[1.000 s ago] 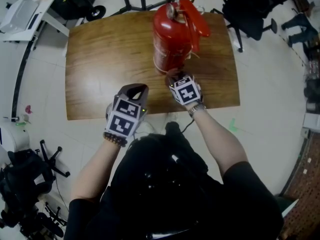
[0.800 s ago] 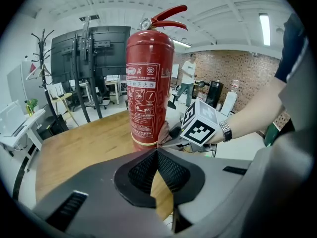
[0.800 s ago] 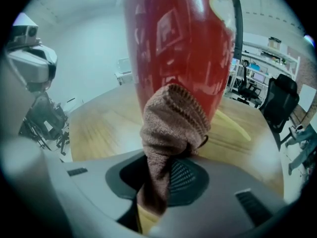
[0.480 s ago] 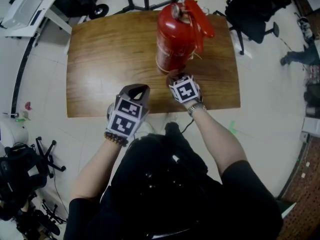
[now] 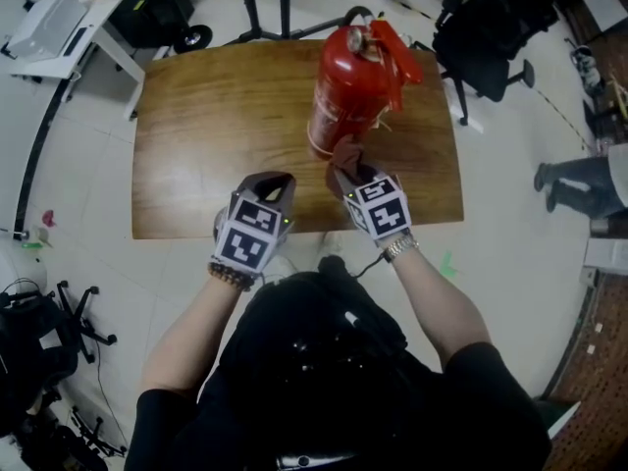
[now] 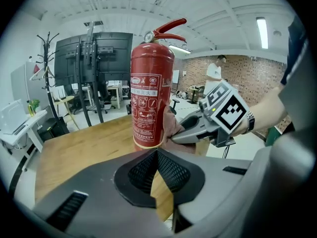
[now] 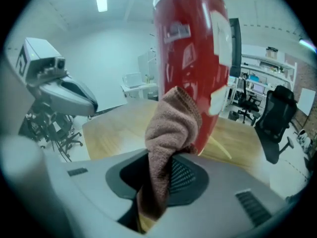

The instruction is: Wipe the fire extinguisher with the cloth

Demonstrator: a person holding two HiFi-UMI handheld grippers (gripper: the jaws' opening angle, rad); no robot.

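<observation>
Here's the red fire extinguisher, upright on the wooden table, out toward the tabletop's 1 o'clock in the head view. At its 6 o'clock sits the right gripper, jaws clamped on a brownish-pink cloth, and the bunched top of that cloth is pressed against the lower cylinder. At the extinguisher's 7 o'clock, the left gripper hovers over the table's near edge, jaws together and empty, apart from the extinguisher.

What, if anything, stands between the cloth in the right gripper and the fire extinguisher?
Nothing visible does. The right gripper holds the cloth, and the cloth appears to lie directly against the lower body of the fire extinguisher. The left gripper is shut, empty, and off to the side.
</observation>
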